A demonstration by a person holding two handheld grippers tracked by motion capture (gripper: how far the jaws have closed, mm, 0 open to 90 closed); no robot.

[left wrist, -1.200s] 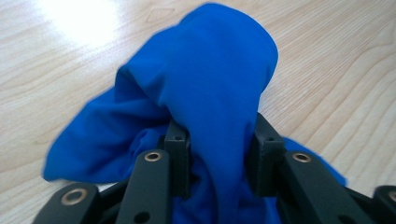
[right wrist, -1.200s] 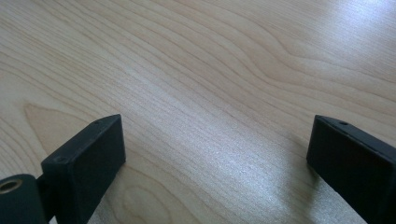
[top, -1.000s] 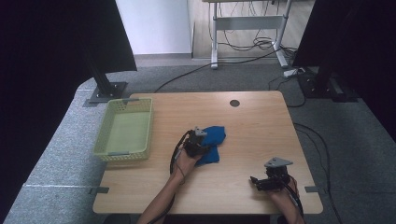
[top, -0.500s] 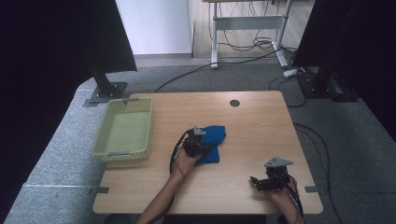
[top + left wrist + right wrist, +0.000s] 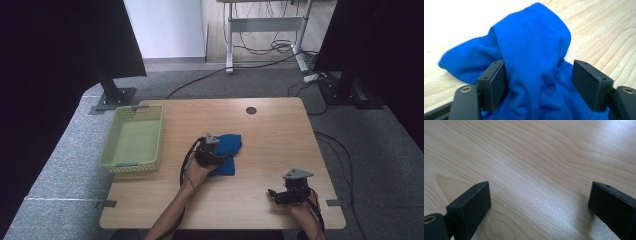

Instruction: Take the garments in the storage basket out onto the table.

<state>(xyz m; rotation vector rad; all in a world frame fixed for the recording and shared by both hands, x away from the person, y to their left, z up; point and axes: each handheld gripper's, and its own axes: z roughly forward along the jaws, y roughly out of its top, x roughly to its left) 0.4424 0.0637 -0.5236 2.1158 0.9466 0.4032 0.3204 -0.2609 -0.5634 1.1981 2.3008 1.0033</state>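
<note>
**Left gripper letting go of the blue cloth, right one parked on bare wood**

So the left gripper [image 5: 216,159] sits right at the blue cloth [image 5: 227,152] near the middle of the table [image 5: 280,125]. In the left gripper view its jaws have just been opening, and a raised fold of the cloth [image 5: 534,57] stands up between them. The pad on that view's left still looks like it's brushing the fabric, but the pad on the right stands clear of it with a visible gap, so the grip reads as released, not clamped. The fold rises above the fingertips and leans away from them, while the rest of the cloth spreads out flat beyond and to the left of the fingers, lying on the wood.

From the high view the cloth is bunched up just ahead of the left gripper, partly tucked under its nose, with the person's hand [image 5: 200,172] behind it.

The right gripper [image 5: 280,196] is well apart from all that, down near the table's near right corner. In the right gripper view its jaws are spread wide with nothing between the fingers, just wood grain underneath and ahead of them.

A pale green basket [image 5: 111,162] sits on the table's left side, well off to the left of the left gripper's fingers, not touching the cloth.
</note>
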